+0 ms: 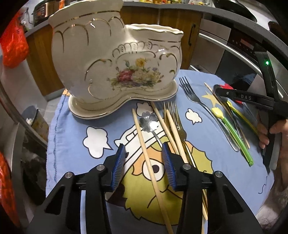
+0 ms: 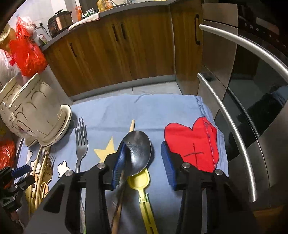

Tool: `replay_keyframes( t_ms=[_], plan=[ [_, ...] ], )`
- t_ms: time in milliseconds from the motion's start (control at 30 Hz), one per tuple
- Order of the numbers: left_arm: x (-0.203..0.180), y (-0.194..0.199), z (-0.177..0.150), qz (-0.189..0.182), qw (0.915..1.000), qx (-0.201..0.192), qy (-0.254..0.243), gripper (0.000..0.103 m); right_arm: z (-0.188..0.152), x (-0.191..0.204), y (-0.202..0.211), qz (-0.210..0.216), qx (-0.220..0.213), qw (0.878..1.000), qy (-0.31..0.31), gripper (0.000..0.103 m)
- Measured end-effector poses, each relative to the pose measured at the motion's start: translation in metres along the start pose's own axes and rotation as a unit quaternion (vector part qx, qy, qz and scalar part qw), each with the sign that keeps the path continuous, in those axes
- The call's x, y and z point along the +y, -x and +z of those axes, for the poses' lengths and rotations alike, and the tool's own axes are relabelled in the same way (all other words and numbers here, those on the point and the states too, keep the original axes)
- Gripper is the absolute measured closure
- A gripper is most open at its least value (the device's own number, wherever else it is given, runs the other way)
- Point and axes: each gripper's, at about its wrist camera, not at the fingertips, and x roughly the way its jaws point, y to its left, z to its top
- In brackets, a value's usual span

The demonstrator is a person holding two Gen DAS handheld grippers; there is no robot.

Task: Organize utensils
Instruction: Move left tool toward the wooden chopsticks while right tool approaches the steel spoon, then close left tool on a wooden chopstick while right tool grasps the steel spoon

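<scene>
While your left gripper [image 1: 143, 158] sits half open around the long chopstick [image 1: 144, 149] on the blue cloth [image 1: 72, 126], squeeze gently. Your right gripper [image 2: 142, 162], also half open, has the metal spoon [image 2: 139, 151] between its pads; center it, then carry both to the china holder [image 1: 100, 59].

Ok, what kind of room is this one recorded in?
Most likely a home kitchen. Wooden cabinets sit under a grey countertop carrying an electric cooker, and a built-in oven with long steel handles stands at right. The utensils lie on a cartoon-print cloth.
</scene>
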Motion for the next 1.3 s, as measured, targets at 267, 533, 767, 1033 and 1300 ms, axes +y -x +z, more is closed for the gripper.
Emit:
replay_keyframes(
  t_ms=[267,533,767,1033,1300],
  plan=[
    [0.002,-0.002,0.0,-0.002,1.0,0.006,-0.002,0.063,-0.001,0.004,0.0,0.04,0.005,0.999,-0.002,0.094],
    [-0.002,-0.006,-0.001,0.028,0.9991,0.0,-0.031,0.082,0.0,0.002,0.023,0.063,-0.027,0.997,-0.021,0.098],
    [-0.005,-0.005,0.001,0.013,0.9994,-0.009,-0.03,0.098,0.0,0.001,0.042,0.079,-0.053,0.995,-0.019,0.099],
    [0.002,0.026,-0.003,-0.003,0.9982,-0.057,-0.02,0.098,0.001,-0.003,0.075,0.096,-0.109,0.989,-0.028,0.099],
    [0.009,0.071,-0.01,-0.022,0.9926,-0.118,-0.014,0.098,0.003,0.018,0.119,0.117,-0.174,0.978,-0.014,0.099]
  ],
)
